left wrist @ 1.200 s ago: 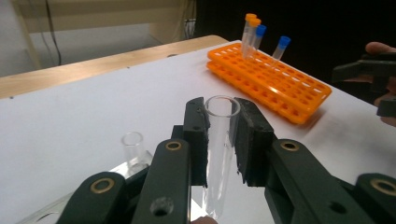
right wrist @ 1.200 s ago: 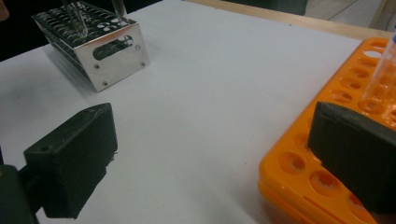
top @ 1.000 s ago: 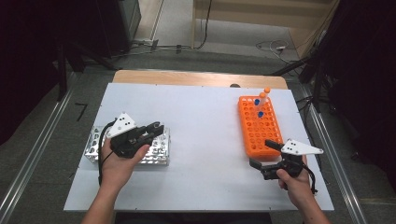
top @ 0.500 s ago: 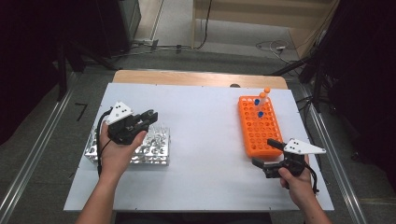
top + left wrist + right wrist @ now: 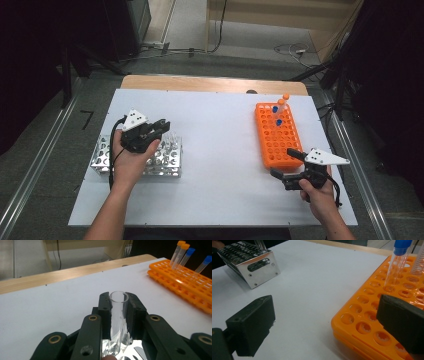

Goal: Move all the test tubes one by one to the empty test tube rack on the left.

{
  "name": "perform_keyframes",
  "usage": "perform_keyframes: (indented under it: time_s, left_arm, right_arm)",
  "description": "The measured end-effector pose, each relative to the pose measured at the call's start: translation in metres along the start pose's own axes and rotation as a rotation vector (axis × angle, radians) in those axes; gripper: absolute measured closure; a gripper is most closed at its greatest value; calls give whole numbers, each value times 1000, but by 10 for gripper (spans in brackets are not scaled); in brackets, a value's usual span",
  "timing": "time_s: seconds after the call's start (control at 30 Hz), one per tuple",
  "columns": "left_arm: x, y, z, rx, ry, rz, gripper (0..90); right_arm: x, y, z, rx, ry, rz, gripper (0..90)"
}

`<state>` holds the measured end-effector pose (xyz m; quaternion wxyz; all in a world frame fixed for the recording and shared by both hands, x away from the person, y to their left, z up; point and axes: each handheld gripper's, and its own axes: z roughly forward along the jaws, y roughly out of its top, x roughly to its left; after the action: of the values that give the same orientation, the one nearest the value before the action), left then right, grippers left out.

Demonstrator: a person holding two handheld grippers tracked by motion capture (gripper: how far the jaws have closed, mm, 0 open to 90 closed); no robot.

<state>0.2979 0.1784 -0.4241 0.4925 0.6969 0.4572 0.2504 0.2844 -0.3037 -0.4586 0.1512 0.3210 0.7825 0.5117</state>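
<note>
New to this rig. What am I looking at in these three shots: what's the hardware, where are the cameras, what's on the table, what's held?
No robot arm: a person holds a two-jaw claw in each hand. The high view looks down on the white table; the other two cameras ride on the claws. The left claw is shut on a clear glass tube above the metal rack. The right claw is open beside the orange rack, which holds blue-capped tubes and orange-capped ones.

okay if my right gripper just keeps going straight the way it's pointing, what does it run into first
Probably the orange rack: the right gripper, jaws open, points at its near corner, one jaw already over the holes. Depth is unclear; beyond lies bare white table.
</note>
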Motion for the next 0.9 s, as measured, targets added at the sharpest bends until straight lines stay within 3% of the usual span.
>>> perform_keyframes:
  time_s: [0.63,0.8,0.9]
  left_arm:
    - [-5,-18,7,108,13,27,754]
    - [-6,-19,8,115,-1,10,730]
    - [-6,-19,6,108,-3,-1,666]
  right_arm:
    - [-1,-1,2,9,-7,1,10]
    - [0,-1,3,8,-9,-3,13]
    - [0,-1,3,8,-10,-3,14]
